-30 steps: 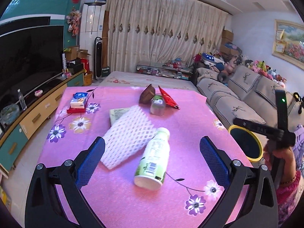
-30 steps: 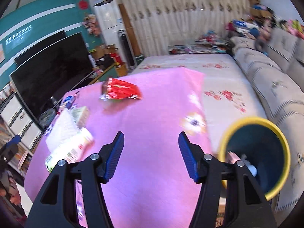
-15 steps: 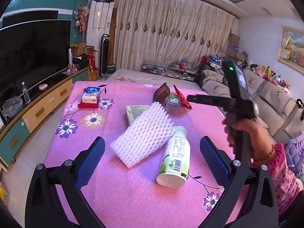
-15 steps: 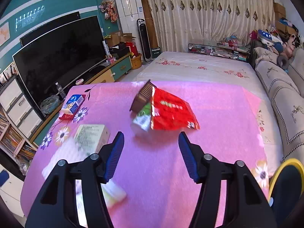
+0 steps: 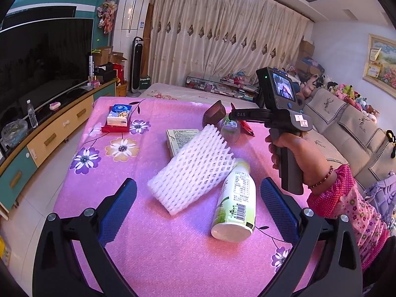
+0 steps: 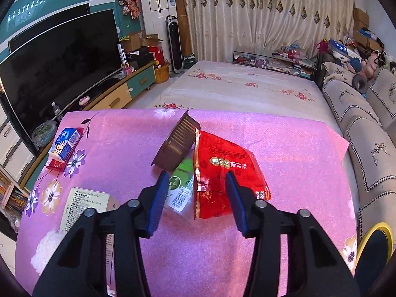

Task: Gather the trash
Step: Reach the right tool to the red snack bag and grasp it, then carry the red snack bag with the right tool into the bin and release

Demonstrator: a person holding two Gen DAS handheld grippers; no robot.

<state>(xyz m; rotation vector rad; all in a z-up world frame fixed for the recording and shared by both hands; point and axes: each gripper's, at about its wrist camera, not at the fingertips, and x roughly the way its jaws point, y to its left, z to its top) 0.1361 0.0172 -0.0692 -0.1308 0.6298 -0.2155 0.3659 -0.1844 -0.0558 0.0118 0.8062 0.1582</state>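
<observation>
Left gripper [image 5: 198,200]: jaws wide apart, nothing held, poised over the near end of the pink table [image 5: 153,255]. Between its pads but untouched: white bottle [image 5: 235,203], lying on its side, base toward the camera. Label green and white, with a barcode and a block of small print; print too small to read.

Just beyond the bottle, touching its neck end: white foam net sleeve [image 5: 193,170], no writing. Behind the sleeve: flat pale box [image 5: 180,138], face covered in dense print, unreadable.

Right gripper [image 6: 195,193]: jaws part open and closing. Red foil wrapper [image 6: 222,173] lies between the pads; no pad seen pressing on it, so nothing counted as held. Wrapper carries gold characters in round badges, upside down from the right wrist view. Left of the wrapper: small clear jar [image 6: 183,185] with green label and barcode. Beyond both: brown ribbed tray [image 6: 177,143], leaning.

On the gripper body [image 5: 250,115] seen from the left wrist: letters "DAS".

Far left part of the table: blue tissue pack [image 5: 120,115] on a red box, with a cartoon figure; lettering unreadable.

Off the table's right edge: yellow-rimmed bin [image 6: 373,247], contents not visible.

Progress, as judged: six trash items remaining on the table, none lifted. Collection far from complete; wrapper apparently next.
</observation>
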